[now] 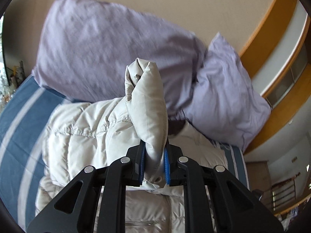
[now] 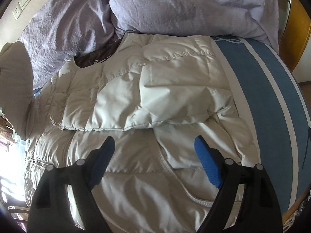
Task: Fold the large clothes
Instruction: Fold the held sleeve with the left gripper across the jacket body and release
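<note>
A cream puffer jacket (image 2: 136,97) lies on the bed, its right sleeve folded across the chest. In the left wrist view the jacket (image 1: 81,136) spreads below my left gripper (image 1: 154,151), which is shut on the jacket's other sleeve (image 1: 149,104) and holds it lifted above the body. That raised sleeve shows at the left edge of the right wrist view (image 2: 15,81). My right gripper (image 2: 154,143) is open and empty, hovering just above the lower front of the jacket, near the folded sleeve's cuff (image 2: 194,155).
Two lilac pillows (image 1: 108,44) (image 2: 184,5) lie at the head of the bed, touching the jacket's collar. The blue sheet with pale stripes (image 2: 272,97) (image 1: 17,120) shows on both sides. A wooden headboard (image 1: 272,38) and wall stand behind.
</note>
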A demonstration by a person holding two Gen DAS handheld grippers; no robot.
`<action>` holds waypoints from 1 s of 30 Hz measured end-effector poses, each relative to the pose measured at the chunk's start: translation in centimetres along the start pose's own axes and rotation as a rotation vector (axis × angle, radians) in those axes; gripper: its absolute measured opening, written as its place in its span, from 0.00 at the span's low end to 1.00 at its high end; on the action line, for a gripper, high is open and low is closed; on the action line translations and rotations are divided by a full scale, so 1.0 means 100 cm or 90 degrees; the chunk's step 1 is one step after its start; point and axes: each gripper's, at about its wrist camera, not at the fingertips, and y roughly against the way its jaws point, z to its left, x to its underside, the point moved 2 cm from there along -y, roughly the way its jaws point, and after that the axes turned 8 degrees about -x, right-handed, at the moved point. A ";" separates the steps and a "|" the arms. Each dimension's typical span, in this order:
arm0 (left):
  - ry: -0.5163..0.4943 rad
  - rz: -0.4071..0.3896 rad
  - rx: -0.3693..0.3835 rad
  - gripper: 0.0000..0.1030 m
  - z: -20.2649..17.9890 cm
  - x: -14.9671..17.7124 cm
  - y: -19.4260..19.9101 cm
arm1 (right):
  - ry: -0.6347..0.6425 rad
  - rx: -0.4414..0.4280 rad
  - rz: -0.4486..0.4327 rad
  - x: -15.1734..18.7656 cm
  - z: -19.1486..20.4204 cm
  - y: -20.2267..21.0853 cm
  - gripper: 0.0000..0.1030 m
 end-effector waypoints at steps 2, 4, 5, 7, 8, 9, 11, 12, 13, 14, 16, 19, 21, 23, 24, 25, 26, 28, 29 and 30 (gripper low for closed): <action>-0.008 0.021 0.006 0.14 -0.008 0.009 -0.012 | -0.003 0.002 0.000 0.000 -0.003 0.000 0.82; -0.014 0.040 0.008 0.14 -0.015 0.017 -0.024 | -0.007 0.003 0.000 0.001 -0.005 0.000 0.82; -0.017 0.051 0.009 0.14 -0.018 0.022 -0.030 | -0.008 0.003 0.000 0.002 -0.005 0.001 0.82; -0.022 0.072 0.010 0.14 -0.024 0.032 -0.042 | -0.011 0.004 0.001 0.003 -0.007 0.001 0.82; -0.025 0.081 0.009 0.14 -0.026 0.037 -0.048 | -0.012 0.005 0.001 0.003 -0.008 0.001 0.82; -0.030 0.091 0.007 0.14 -0.029 0.042 -0.054 | -0.012 0.004 0.002 0.003 -0.009 0.000 0.82; -0.043 0.112 -0.004 0.14 -0.034 0.055 -0.067 | -0.014 0.004 0.003 0.004 -0.009 -0.001 0.82; -0.049 0.121 -0.009 0.14 -0.036 0.060 -0.073 | -0.013 0.004 0.003 0.004 -0.009 -0.001 0.82; -0.055 0.135 -0.016 0.14 -0.037 0.068 -0.080 | -0.013 0.004 0.003 0.005 -0.009 -0.002 0.82; -0.058 0.149 -0.020 0.14 -0.038 0.074 -0.086 | -0.013 0.005 0.004 0.005 -0.008 -0.002 0.82; -0.061 0.169 -0.026 0.14 -0.039 0.084 -0.097 | -0.012 0.005 0.005 0.004 -0.008 -0.003 0.82; -0.068 0.182 -0.035 0.15 -0.040 0.093 -0.106 | -0.012 0.007 0.006 0.004 -0.007 -0.004 0.82; -0.073 0.186 -0.040 0.16 -0.042 0.096 -0.109 | -0.011 0.008 0.007 0.003 -0.006 -0.005 0.82; -0.076 0.189 -0.043 0.16 -0.044 0.096 -0.111 | -0.011 0.008 0.008 0.001 -0.006 -0.006 0.82; -0.079 0.188 -0.044 0.17 -0.045 0.096 -0.111 | -0.010 0.008 0.008 0.001 -0.004 -0.007 0.82; -0.082 0.187 -0.047 0.19 -0.045 0.095 -0.110 | -0.009 0.008 0.008 0.000 -0.003 -0.007 0.82; -0.086 0.185 -0.049 0.25 -0.046 0.097 -0.109 | -0.007 0.008 0.007 -0.001 -0.002 -0.008 0.82; -0.095 0.183 -0.049 0.39 -0.048 0.097 -0.107 | -0.005 0.007 0.007 -0.003 0.001 -0.009 0.82; -0.096 0.182 -0.047 0.42 -0.048 0.097 -0.106 | -0.002 0.006 0.006 -0.005 0.004 -0.009 0.82; -0.099 0.180 -0.045 0.49 -0.048 0.097 -0.105 | 0.000 0.005 0.005 -0.006 0.005 -0.009 0.82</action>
